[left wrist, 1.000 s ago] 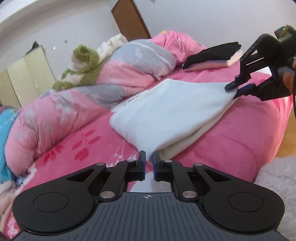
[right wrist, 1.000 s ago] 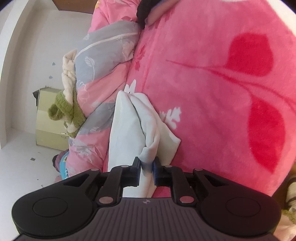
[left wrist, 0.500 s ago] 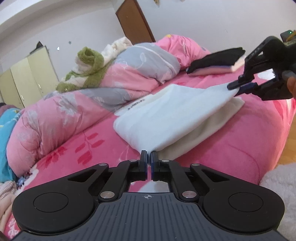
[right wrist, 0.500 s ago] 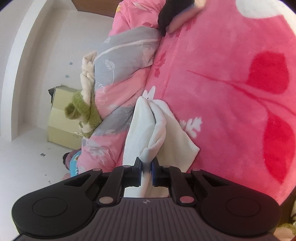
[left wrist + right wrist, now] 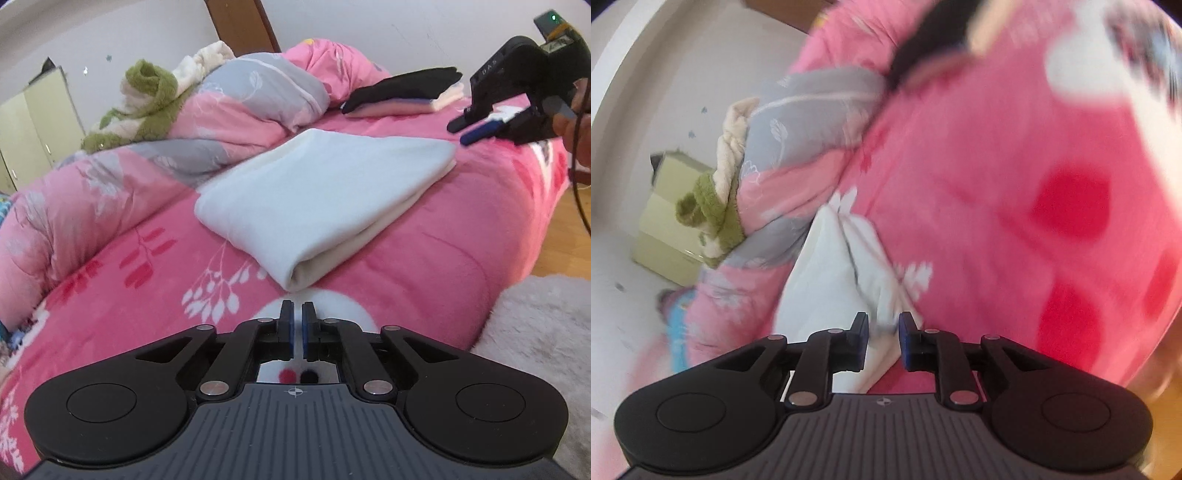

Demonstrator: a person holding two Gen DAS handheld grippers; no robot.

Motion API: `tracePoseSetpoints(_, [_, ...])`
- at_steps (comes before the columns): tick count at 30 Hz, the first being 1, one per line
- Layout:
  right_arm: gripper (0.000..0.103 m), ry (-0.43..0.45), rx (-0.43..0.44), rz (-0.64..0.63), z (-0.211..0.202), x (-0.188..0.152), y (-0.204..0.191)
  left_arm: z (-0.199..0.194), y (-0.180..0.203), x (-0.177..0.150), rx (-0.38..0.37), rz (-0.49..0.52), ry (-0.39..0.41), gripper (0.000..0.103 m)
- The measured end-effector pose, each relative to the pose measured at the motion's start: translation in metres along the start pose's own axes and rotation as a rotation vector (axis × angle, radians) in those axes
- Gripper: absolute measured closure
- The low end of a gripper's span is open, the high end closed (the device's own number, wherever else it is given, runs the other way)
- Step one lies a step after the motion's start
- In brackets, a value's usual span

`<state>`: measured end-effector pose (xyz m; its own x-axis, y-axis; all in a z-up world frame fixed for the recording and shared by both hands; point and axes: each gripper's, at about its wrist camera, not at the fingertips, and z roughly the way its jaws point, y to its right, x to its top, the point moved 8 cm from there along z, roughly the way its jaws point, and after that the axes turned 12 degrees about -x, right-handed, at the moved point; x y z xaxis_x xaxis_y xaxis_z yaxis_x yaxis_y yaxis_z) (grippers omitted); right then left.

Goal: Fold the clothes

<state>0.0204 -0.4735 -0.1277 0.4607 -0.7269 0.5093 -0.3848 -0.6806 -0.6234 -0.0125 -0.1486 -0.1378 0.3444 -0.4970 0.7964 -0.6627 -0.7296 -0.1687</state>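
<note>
Fingers of our left gripper (image 5: pixel 298 314) nearly closed, empty, right gripper (image 5: pixel 882 325) parted, empty; cloth (image 5: pixel 325 195) lies folded near bed (image 5: pixel 424 266) edge, apparently just released.

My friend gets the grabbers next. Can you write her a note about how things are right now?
Left gripper: nearly shut, holding nothing, just short of the white garment.
Right gripper: open, holding nothing, off the garment's far corner.
Garment: folded flat on the pink bedspread.
Folded stack: farther back on the bed.
Done: this fold looks finished.
Left: probably move it to the stack.
</note>
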Motion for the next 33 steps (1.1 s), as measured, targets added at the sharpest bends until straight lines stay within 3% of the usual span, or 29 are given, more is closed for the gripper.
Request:
tracePoseSetpoints(3, [0.084,0.082,-0.059,-0.109,-0.016,0.011,-0.01,-0.012,-0.013,0.003,-0.079,-0.131,0.026,0.095])
tracePoseSetpoints(6, [0.084,0.149,-0.038,-0.283,-0.028,0.007,-0.042,-0.025,-0.033,0.015,-0.088,-0.277,0.109,0.095])
tracePoseSetpoints(11, [0.084,0.161,0.022,-0.63,-0.019,-0.033,-0.096,-0.015,-0.04,0.043,-0.088,-0.315,0.181,0.095])
tracePoseSetpoints(15, [0.084,0.09,-0.048,-0.821,0.013,-0.068,-0.098,0.031,-0.028,0.029,-0.099,-0.315,0.034,0.095])
tracePoseSetpoints(18, [0.085,0.046,-0.066,-0.83,0.032,-0.08,-0.082,0.028,-0.025,0.028,-0.099,-0.288,0.035,0.095])
tracePoseSetpoints(22, [0.085,0.033,-0.034,-0.806,0.026,-0.074,-0.084,0.005,-0.038,0.039,-0.138,-0.309,0.07,0.094])
tracePoseSetpoints(26, [0.085,0.06,0.07,-0.757,0.011,-0.055,-0.109,-0.002,-0.061,0.061,-0.186,-0.364,0.127,0.094])
tracePoseSetpoints(29, [0.084,0.1,0.119,-0.791,0.017,-0.052,-0.131,0.022,-0.086,0.084,-0.195,-0.424,0.145,0.094])
tracePoseSetpoints(33, [0.085,0.035,0.072,-0.837,0.058,-0.067,-0.127,0.088,-0.128,0.108,-0.163,-0.498,0.113,0.094])
